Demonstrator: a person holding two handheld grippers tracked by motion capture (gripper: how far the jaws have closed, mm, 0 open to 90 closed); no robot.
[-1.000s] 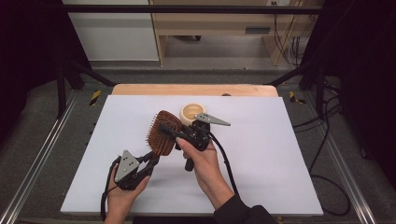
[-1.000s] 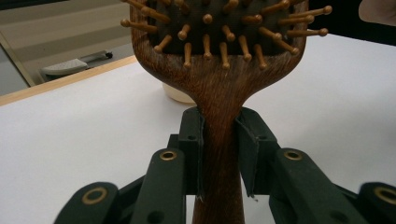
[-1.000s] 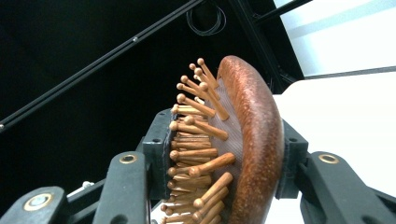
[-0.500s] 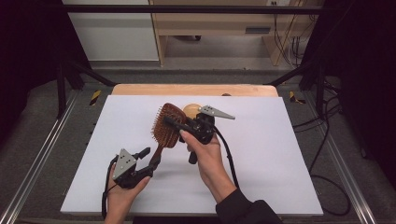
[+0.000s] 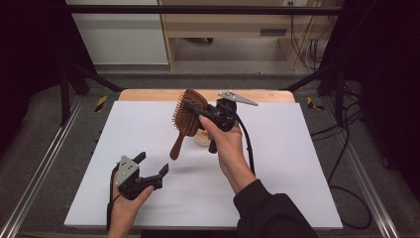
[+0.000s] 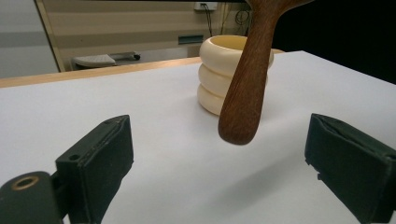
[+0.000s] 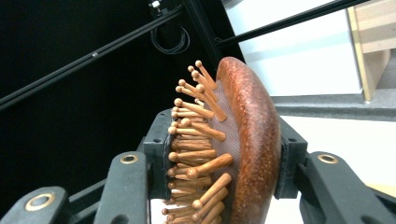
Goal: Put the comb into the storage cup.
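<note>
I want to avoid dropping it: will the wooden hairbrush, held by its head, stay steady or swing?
The hairbrush looks stiff wood, so it should not bend. The right gripper clamps bristles on one side, so it may slip. The long handle hangs free and could swing.

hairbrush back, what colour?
Reddish-brown speckled wood on the hairbrush; right gripper view shows it best.

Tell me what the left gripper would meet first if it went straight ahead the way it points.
Probably the brown wooden hairbrush: its handle tip hangs ahead between the left gripper's open jaws. The cream ringed holder stands behind.

Left gripper (image 5: 152, 167) released hairbrush (image 5: 187, 115); right gripper (image 5: 194, 110) lifted it.
</note>
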